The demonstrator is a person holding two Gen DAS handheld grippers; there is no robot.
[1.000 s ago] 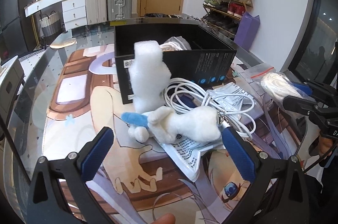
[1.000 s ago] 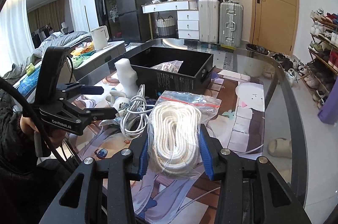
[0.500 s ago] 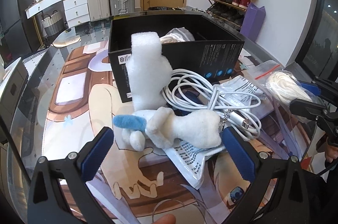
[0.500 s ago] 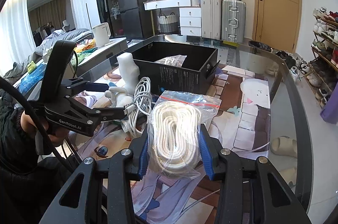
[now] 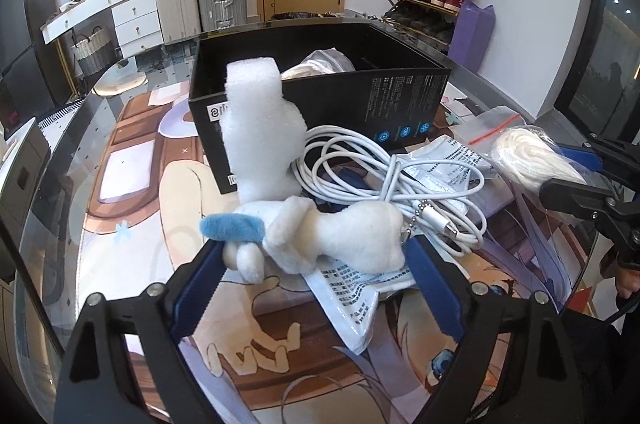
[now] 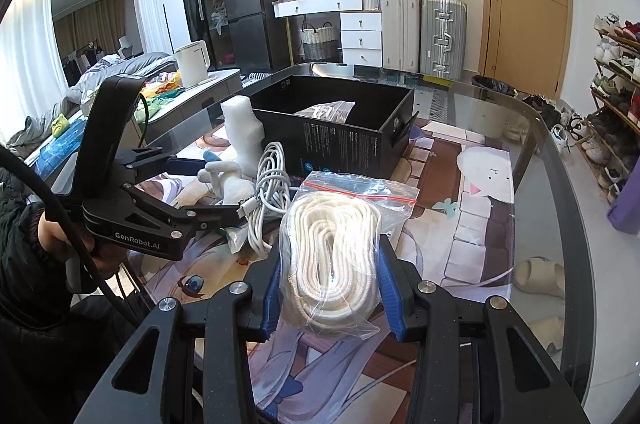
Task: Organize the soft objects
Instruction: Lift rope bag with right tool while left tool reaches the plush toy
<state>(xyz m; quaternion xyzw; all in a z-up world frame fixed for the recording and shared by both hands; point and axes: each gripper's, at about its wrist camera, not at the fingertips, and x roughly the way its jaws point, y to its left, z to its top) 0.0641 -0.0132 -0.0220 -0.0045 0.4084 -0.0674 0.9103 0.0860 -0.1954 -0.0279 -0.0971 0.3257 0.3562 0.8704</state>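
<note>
A white plush toy with a blue tip lies on its side on a printed plastic pouch. My left gripper straddles the toy, its jaws closing, and the blue pads stand right at the toy's two ends. A white foam block stands just behind the toy, with a coiled white cable beside it. My right gripper is shut on a clear zip bag of white rope, held low over the table. The open black box holds another bagged item.
The glass table lies over a cartoon-printed mat. A person's hand holds the left gripper at the table's left edge. Suitcases, white drawers and a shoe rack stand beyond the table.
The left gripper's pads have drawn in from well apart to the ends of the plush toy, and it has come a little closer. The right gripper and its bag have not moved.
</note>
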